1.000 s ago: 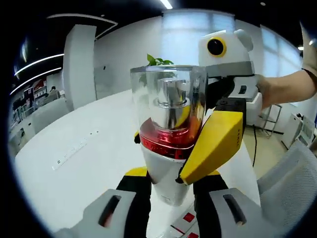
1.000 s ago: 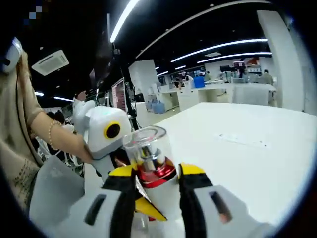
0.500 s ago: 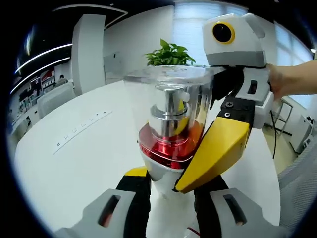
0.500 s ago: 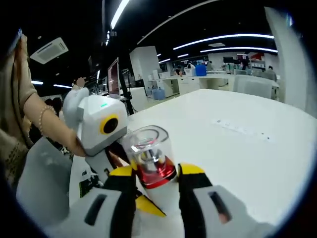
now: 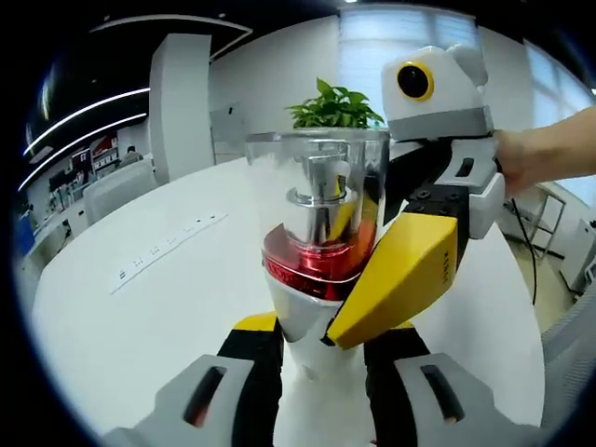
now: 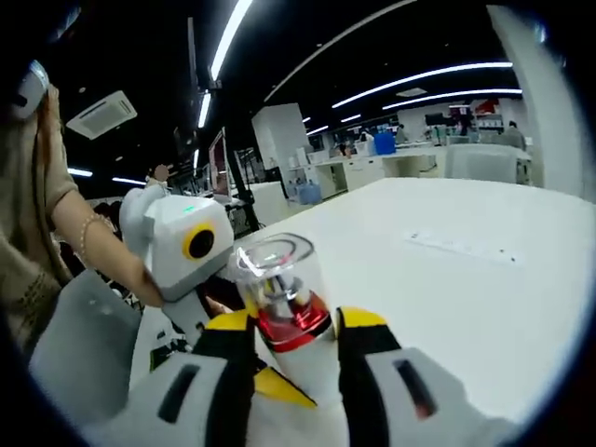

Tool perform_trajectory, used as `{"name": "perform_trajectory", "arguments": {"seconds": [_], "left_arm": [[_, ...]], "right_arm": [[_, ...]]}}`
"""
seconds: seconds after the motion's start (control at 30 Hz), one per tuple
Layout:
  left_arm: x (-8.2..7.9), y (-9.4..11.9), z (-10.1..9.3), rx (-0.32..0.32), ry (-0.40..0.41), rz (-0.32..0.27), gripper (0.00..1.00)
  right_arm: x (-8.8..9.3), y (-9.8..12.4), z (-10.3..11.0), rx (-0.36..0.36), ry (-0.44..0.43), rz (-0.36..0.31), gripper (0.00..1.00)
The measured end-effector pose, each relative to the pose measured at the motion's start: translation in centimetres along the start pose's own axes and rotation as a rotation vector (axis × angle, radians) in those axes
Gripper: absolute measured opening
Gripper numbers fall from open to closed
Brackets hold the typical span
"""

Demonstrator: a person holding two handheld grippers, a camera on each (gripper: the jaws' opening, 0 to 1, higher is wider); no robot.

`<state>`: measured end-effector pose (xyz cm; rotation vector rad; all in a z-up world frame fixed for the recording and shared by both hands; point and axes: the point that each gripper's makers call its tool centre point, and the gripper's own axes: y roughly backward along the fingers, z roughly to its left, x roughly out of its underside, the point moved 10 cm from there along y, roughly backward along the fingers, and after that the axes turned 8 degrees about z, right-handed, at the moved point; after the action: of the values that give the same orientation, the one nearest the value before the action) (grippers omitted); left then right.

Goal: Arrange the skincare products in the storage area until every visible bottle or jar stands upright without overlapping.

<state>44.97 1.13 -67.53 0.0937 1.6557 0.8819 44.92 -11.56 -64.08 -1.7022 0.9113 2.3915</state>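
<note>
A pump bottle (image 5: 321, 251) with a white body, red collar, silver pump and clear cap stands upright in the left gripper view, above the white table (image 5: 140, 326). My left gripper (image 5: 321, 331) is shut on its white lower body. The right gripper's yellow finger (image 5: 396, 270) presses the bottle's right side at the collar. In the right gripper view the same bottle (image 6: 284, 298) sits between the jaws of my right gripper (image 6: 293, 326), which is shut on it. The left gripper's white housing (image 6: 182, 247) is close on its left.
A power strip (image 5: 168, 247) lies on the table, also visible as a power strip (image 6: 461, 247) farther out. A potted plant (image 5: 335, 104) stands behind the bottle. A person's hand (image 5: 540, 154) and arm (image 6: 93, 256) hold the grippers. A grey chair (image 6: 84, 345) is at the left.
Both cameras have shifted a little with the hands. The bottle stays held between both grippers, still upright.
</note>
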Motion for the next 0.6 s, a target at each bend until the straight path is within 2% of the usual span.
{"name": "perform_trajectory", "arguments": {"seconds": [0.1, 0.17, 0.27, 0.4, 0.53, 0.6], "left_arm": [[-0.1, 0.1, 0.0, 0.004, 0.029, -0.001, 0.31], [-0.4, 0.4, 0.0, 0.009, 0.056, -0.016, 0.33], [-0.6, 0.7, -0.4, 0.004, 0.031, -0.02, 0.37], [-0.1, 1.4, -0.7, -0.008, 0.008, 0.015, 0.45], [-0.2, 2.8, -0.8, -0.042, 0.038, 0.002, 0.56], [-0.2, 3.4, -1.0, -0.044, 0.036, -0.001, 0.57]], "right_arm": [[0.3, 0.2, 0.2, 0.021, -0.022, 0.005, 0.38], [0.3, 0.4, 0.3, 0.057, -0.054, -0.035, 0.41], [0.5, 0.6, 0.8, 0.079, -0.075, -0.05, 0.45], [0.6, 0.7, 1.9, 0.084, -0.096, -0.057, 0.47], [0.8, 1.3, 2.6, 0.139, -0.171, -0.143, 0.5], [1.2, 1.6, 3.0, 0.158, -0.184, -0.15, 0.53]]}}
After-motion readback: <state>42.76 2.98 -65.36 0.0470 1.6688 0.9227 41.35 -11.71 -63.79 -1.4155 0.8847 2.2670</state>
